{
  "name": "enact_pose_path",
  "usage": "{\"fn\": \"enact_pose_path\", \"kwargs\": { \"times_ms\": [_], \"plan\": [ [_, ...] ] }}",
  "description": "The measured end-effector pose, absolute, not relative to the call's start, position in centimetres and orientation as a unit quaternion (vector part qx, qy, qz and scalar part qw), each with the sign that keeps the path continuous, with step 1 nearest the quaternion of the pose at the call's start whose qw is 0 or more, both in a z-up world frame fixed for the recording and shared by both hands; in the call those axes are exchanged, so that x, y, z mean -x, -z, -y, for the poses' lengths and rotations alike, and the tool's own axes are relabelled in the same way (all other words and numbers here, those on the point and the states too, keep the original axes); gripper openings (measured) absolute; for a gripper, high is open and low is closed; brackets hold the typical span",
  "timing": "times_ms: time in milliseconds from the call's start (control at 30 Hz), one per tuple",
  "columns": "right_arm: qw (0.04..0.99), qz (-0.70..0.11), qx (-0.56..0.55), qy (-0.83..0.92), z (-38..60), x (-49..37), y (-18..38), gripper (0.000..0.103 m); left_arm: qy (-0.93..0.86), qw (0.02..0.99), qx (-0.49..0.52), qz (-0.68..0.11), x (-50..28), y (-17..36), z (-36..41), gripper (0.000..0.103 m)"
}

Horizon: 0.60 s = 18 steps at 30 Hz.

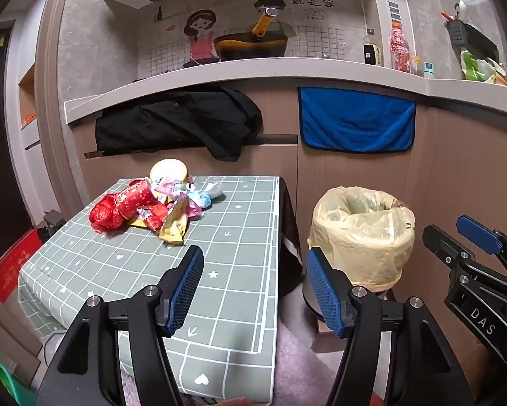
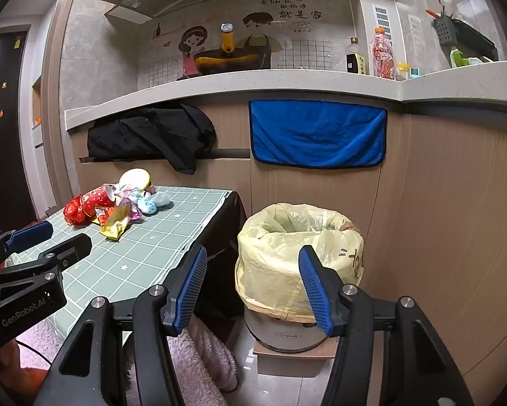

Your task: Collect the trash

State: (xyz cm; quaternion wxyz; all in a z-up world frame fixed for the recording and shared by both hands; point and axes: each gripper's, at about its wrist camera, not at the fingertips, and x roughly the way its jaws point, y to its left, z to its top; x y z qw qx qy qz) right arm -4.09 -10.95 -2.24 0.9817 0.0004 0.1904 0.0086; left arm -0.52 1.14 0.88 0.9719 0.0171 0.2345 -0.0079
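Both claws are hovering side by side above the near end of a low table (image 1: 239,237), each tilting gently downward toward the room ahead. The left claw (image 1: 253,287) is holding its two blue-padded fingers (image 1: 185,287) wide apart with nothing between them, its left finger hanging over the green checked tablecloth and its right finger hanging off the table's edge in front of the bin. The right claw (image 2: 253,287) is sitting just to the right of it, likewise spread open and empty, its fingers framing the gap between the table's right edge and the one trash bin (image 2: 299,260). That bin is standing on the floor just beside the table, lined with a pale yellow bag whose mouth is gaping open. The trash pile (image 1: 152,208) is lying at the table's far left corner, well apart from both claws: one red paper cup (image 1: 135,199) on its side, one crumpled red bag (image 1: 102,216) at the left edge of the heap, one yellow wrapper (image 1: 175,225) nearest the claws, and a tangle of pastel wrappers too jumbled to count. One round cream-coloured object (image 1: 168,169) is sitting behind the pile. On the cabinet front beyond, one black garment (image 1: 179,121) and one blue towel (image 1: 356,120) are hanging below the counter, where two bottles (image 1: 398,49) are standing.
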Motion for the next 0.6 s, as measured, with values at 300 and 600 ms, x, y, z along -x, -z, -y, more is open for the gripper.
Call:
{"fn": "enact_pose_path", "kwargs": {
  "times_ms": [300, 600],
  "plan": [
    [0.981, -0.192, -0.001, -0.008, 10.9, 4.0, 2.4, 0.054, 0.005, 0.973, -0.018, -0.231, 0.5, -0.8, -0.6, 0.064],
    [0.981, -0.191, -0.002, -0.006, 11.2, 4.0, 2.4, 0.054, 0.009, 0.973, -0.020, -0.230, 0.3, -0.8, 0.1, 0.064]
  ]
}}
